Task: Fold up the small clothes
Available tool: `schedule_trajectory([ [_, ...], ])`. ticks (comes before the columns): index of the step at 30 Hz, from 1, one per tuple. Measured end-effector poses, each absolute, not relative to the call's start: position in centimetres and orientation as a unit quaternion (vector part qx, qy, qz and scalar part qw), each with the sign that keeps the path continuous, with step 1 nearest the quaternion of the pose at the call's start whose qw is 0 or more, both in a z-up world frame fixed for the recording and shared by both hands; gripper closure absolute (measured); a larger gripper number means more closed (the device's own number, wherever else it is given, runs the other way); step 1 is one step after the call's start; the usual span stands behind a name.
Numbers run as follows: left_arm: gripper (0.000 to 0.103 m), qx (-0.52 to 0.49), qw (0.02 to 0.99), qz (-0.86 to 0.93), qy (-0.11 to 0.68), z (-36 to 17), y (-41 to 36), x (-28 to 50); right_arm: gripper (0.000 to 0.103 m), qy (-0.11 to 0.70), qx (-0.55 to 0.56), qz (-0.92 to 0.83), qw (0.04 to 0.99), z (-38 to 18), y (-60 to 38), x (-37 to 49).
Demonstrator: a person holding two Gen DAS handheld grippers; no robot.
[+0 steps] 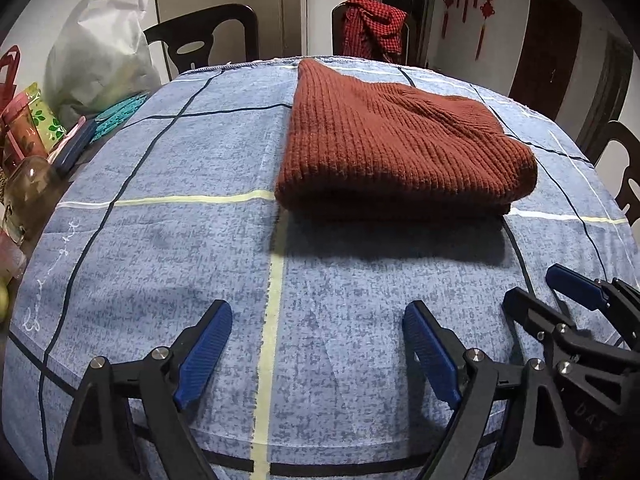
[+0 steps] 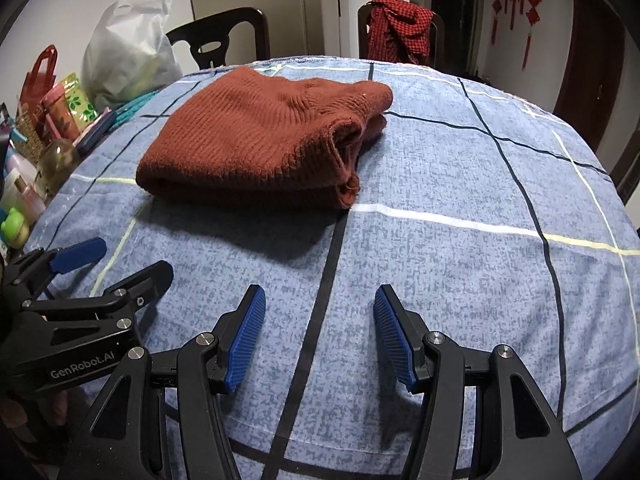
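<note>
A rust-brown knitted sweater point(image 1: 400, 144) point(image 2: 256, 144) lies folded into a thick block on the far half of the table, on a blue checked cloth point(image 1: 180, 240) point(image 2: 460, 160). My left gripper point(image 1: 318, 312) point(image 2: 134, 256) hovers over the near part of the cloth, open, with nothing between its blue pads. Close on its right, my right gripper point(image 2: 320, 292) point(image 1: 532, 284) is also open and empty. Both point down at the cloth, short of the sweater's near edge. A strip of bare cloth and the sweater's shadow separate them from it.
A white plastic bag point(image 1: 100, 52), packets, bottles point(image 1: 28, 192) and a red bag point(image 2: 38, 76) crowd the table's left edge. Dark chairs point(image 1: 204, 36) stand behind the table, one draped with a red checked garment point(image 1: 374, 26). Another chair point(image 1: 624, 168) is at the right.
</note>
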State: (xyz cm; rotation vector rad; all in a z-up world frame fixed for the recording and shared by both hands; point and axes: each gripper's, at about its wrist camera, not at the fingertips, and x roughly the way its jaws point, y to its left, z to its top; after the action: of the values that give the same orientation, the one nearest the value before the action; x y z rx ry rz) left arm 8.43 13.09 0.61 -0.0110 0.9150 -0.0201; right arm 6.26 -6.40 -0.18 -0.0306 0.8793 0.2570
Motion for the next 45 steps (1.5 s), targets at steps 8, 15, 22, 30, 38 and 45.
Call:
schedule_trajectory([
  [8, 0.009, 0.001, 0.896, -0.01, 0.444, 0.5, 12.8, 8.5, 0.045, 0.425, -0.029, 0.117, 0.897, -0.3, -5.9, 6.3],
  [15, 0.009, 0.001, 0.896, -0.01, 0.444, 0.5, 12.8, 8.4, 0.045, 0.425, -0.028, 0.114, 0.898, -0.3, -6.0, 6.2],
  [22, 0.009, 0.001, 0.896, -0.01, 0.444, 0.5, 12.8, 8.5, 0.045, 0.424, -0.028, 0.111, 0.898, -0.3, -6.2, 6.3],
  [30, 0.009, 0.0, 0.896, -0.01, 0.444, 0.5, 12.8, 8.5, 0.045, 0.424, -0.028, 0.097, 0.9, -0.2, -6.8, 6.4],
  [38, 0.009, 0.0, 0.896, -0.01, 0.444, 0.4, 12.9, 8.5, 0.045, 0.426, -0.021, 0.086, 0.9, -0.2, -7.4, 6.5],
  [45, 0.009, 0.0, 0.896, -0.01, 0.444, 0.4, 12.9, 8.5, 0.044, 0.426, -0.022, 0.086, 0.9, -0.2, -7.3, 6.6],
])
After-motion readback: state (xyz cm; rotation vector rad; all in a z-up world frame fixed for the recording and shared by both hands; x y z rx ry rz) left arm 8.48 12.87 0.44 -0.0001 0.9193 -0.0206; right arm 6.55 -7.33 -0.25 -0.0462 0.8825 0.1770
